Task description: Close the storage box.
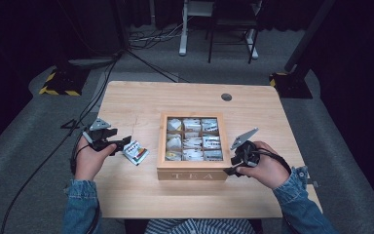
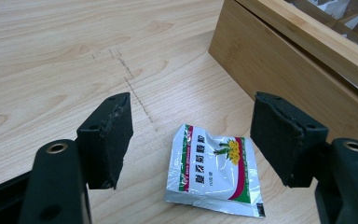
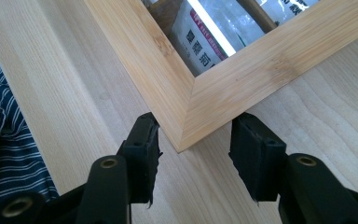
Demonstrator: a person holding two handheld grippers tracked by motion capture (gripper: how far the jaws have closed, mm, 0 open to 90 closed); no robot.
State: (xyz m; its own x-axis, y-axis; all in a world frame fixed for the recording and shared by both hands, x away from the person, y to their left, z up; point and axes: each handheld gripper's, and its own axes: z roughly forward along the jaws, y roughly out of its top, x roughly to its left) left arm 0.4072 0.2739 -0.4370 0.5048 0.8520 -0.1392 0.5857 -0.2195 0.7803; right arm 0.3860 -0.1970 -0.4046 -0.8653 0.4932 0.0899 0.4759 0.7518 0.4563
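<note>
A wooden tea box [image 1: 193, 174], its compartments filled with sachets [image 1: 192, 142], stands mid-table. One white sachet with red and green stripes [image 1: 136, 152] lies flat on the table left of the box. My left gripper [image 1: 124, 142] hovers just left of that sachet, jaws wide open. In the left gripper view the sachet [image 2: 214, 172] lies between and beyond the pads [image 2: 112, 135], untouched, with my left gripper [image 2: 192, 100] open above it. My right gripper [image 1: 230, 170] is at the box's front right corner. Its jaws straddle that corner [image 3: 182, 140], and my right gripper [image 3: 196, 119] stands open around it.
The box wall [image 2: 284, 60] rises close to the right of the loose sachet. A round cable hole [image 1: 226, 97] sits in the far right of the tabletop [image 1: 136, 102]. The table's near edge and a striped shirt [image 3: 4, 140] lie just behind my right gripper. Cables and stands cover the floor beyond.
</note>
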